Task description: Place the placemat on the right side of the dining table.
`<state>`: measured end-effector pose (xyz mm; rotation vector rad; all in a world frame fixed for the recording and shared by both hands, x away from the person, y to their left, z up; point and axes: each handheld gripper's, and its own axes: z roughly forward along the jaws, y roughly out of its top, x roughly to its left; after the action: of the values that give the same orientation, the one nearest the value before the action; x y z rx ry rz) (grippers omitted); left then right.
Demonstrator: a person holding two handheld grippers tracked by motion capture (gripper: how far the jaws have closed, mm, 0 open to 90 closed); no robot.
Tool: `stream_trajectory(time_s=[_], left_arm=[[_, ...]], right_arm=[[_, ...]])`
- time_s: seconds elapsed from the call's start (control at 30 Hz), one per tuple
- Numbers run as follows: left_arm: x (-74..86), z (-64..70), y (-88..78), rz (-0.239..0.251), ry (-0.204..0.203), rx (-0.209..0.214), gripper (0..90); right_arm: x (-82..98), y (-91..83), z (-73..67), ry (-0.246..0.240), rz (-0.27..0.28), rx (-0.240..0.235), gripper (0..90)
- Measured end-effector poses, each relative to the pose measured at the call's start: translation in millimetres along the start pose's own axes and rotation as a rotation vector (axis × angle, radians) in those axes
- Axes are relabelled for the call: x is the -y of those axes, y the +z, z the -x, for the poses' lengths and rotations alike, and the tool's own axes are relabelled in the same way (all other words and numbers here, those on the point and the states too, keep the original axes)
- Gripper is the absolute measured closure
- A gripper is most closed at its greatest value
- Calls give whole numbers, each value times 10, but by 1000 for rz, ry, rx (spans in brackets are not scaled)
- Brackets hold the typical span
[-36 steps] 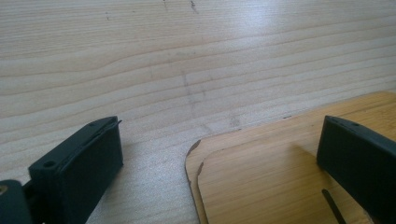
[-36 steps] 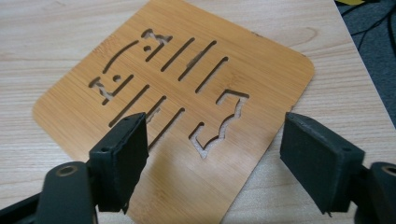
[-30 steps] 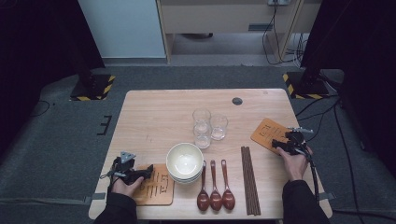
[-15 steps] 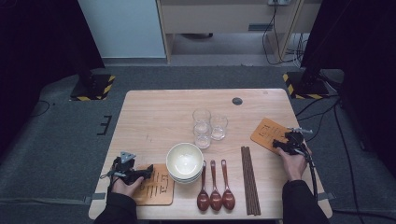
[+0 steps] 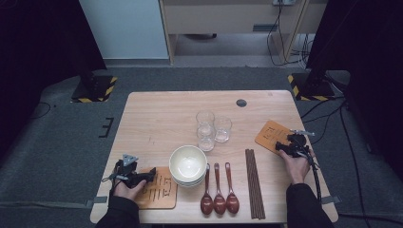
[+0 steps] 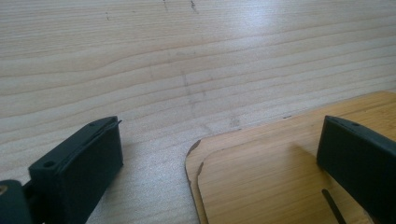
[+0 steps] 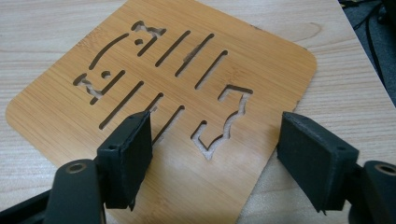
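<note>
Nearest: three wooden spoons (image 5: 219,188) and chopsticks (image 5: 254,183) lie side by side at the tabletop's (image 5: 157,118) front edge, apparently a place setting.
Left hand-held gripper (image 5: 142,176): released, jaws straddling the corner of two stacked mats (image 6: 280,168).
Right hand-held gripper (image 5: 284,146): released over a slotted mat (image 7: 163,98), likely poised to grasp.
Middle: stacked bowls (image 5: 188,165).
Farther: three glasses (image 5: 211,129), grouped.
</note>
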<state>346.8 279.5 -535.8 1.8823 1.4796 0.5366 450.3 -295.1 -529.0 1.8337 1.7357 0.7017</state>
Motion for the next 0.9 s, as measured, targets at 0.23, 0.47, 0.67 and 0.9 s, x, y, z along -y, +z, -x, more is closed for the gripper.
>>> stream_trajectory(time_s=[0.23,0.47,0.67,0.9], left_arm=[[0,0,0,0,0,0,0],[0,0,0,0,0,0,0],[0,0,0,0,0,0,0],[0,-1,0,0,1,0,0]], right_arm=[[2,-36,85,-35,-15,-37,322],[20,-74,198,-81,-27,-81,356],[49,-116,261,-126,-38,-121,357],[68,-140,266,-112,-26,-120,297]])
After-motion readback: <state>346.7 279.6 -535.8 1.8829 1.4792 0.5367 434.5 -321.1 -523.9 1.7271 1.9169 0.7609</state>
